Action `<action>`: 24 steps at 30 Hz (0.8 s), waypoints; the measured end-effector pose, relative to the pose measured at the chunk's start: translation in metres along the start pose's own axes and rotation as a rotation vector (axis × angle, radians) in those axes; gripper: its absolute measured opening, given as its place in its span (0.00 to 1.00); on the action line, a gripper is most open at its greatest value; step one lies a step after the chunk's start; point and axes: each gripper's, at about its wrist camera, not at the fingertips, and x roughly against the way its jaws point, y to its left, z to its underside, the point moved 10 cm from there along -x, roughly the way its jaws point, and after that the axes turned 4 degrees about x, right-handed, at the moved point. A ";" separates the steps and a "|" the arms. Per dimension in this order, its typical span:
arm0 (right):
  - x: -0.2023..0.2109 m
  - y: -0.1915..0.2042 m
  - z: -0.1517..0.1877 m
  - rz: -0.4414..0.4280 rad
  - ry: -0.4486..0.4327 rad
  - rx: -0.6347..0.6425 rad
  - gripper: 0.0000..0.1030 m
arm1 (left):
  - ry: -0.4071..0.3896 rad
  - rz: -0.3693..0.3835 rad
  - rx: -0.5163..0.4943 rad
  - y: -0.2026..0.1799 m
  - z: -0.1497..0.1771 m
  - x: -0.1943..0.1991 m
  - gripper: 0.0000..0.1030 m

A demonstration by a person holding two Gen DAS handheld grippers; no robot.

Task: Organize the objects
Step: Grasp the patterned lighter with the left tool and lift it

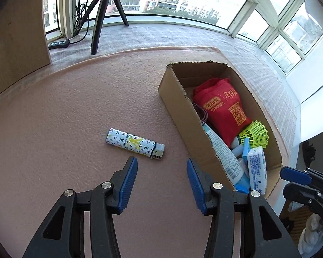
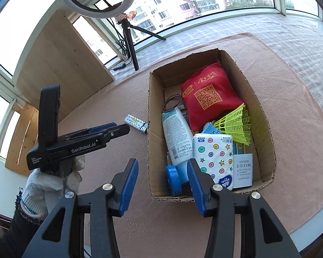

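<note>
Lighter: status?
Left gripper open, empty, just short of lighter. Right gripper open, near box. Lighter flat on mat, path unobstructed.

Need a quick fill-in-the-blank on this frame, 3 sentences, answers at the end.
1. The only item lying outside the cardboard box is the ____.
2. The left gripper has its fingers ____.
3. The shuttlecock in the box is ____ in colour.

Answers: lighter; open; yellow-green

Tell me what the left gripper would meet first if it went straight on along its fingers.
Most likely the patterned lighter, which lies on the pink mat just beyond the open left gripper, slightly toward its left finger. The cardboard box sits off to the right of that line. Depth is hard to judge through the fisheye.
</note>
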 end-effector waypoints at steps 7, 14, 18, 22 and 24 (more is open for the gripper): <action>-0.002 0.002 0.011 -0.004 0.023 -0.003 0.42 | -0.007 -0.068 -0.014 0.013 -0.035 -0.022 0.50; 0.001 -0.009 0.020 0.007 0.030 -0.032 0.42 | 0.015 -0.098 -0.020 0.018 -0.047 -0.053 0.49; 0.002 -0.017 0.021 0.014 0.032 -0.052 0.42 | 0.041 -0.117 -0.038 0.020 -0.048 -0.068 0.49; 0.003 -0.021 0.022 0.016 0.033 -0.064 0.42 | 0.070 -0.130 -0.058 0.022 -0.045 -0.078 0.49; 0.002 -0.022 0.021 0.016 0.034 -0.068 0.42 | 0.082 -0.143 -0.084 0.021 -0.040 -0.082 0.48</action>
